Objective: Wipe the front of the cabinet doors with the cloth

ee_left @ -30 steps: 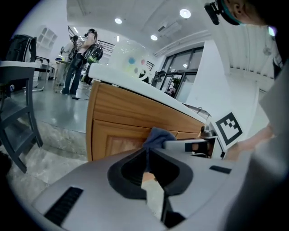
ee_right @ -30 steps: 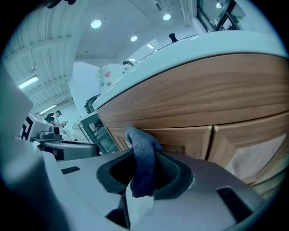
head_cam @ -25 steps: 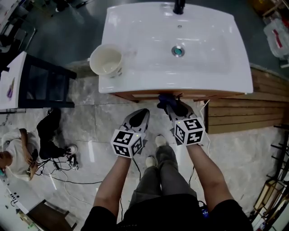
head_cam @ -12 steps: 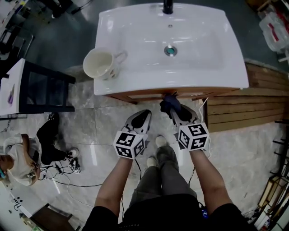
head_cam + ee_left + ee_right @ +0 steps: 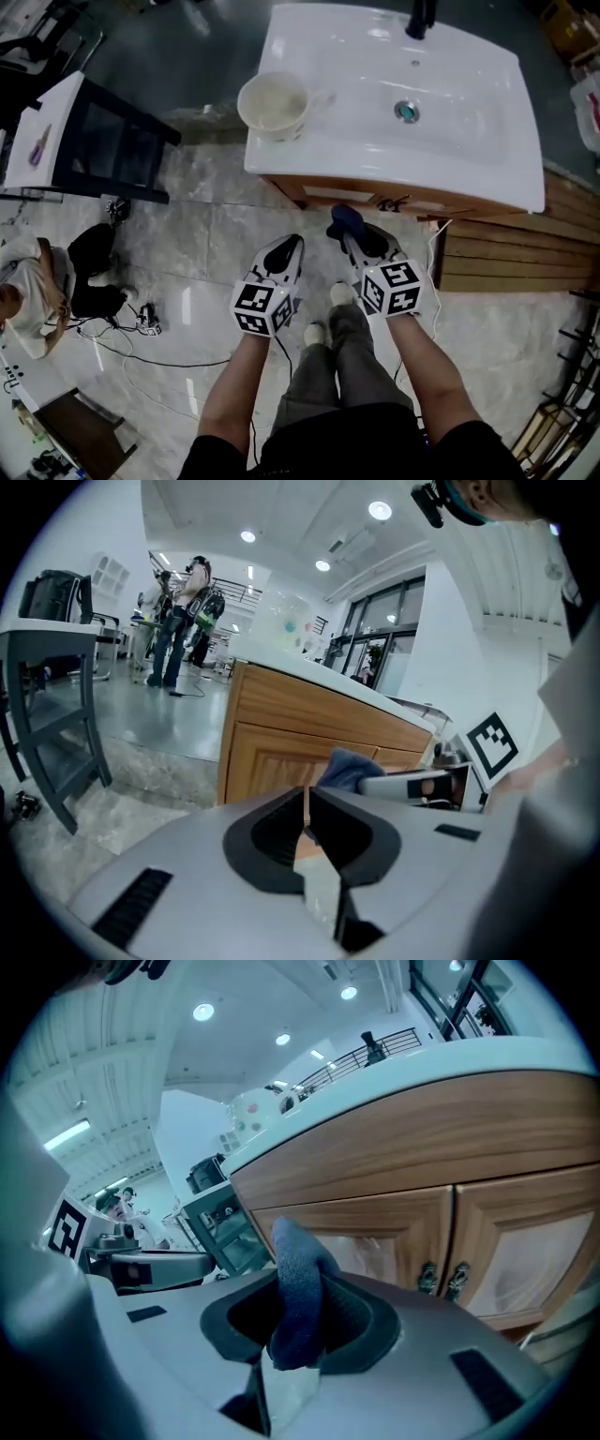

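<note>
Holding the cloth (image 5: pixel 345 217) in the right gripper (image 5: pixel 351 231) just short of the cabinet (image 5: pixel 375 195), per head view. In the left gripper (image 5: pixel 305 810) view: clamped together on nothing, aimed at the cabinet front. In the right gripper view: pinching a narrow wad of cloth near the doors (image 5: pixel 403 1227), not touching. Risks scraping wood with bare jaws, with so little cloth sticking out.

Bunched blue cloth (image 5: pixel 298 1302) near closed wooden cabinet doors (image 5: pixel 534 1232).

Floor (image 5: pixel 187 244): glossy grey marble tiles
Ceiling lights (image 5: pixel 380 510): round, recessed, lit
Windows (image 5: pixel 389 630): tall, dark-framed
Planks (image 5: pixel 497 253): wooden, at right
</note>
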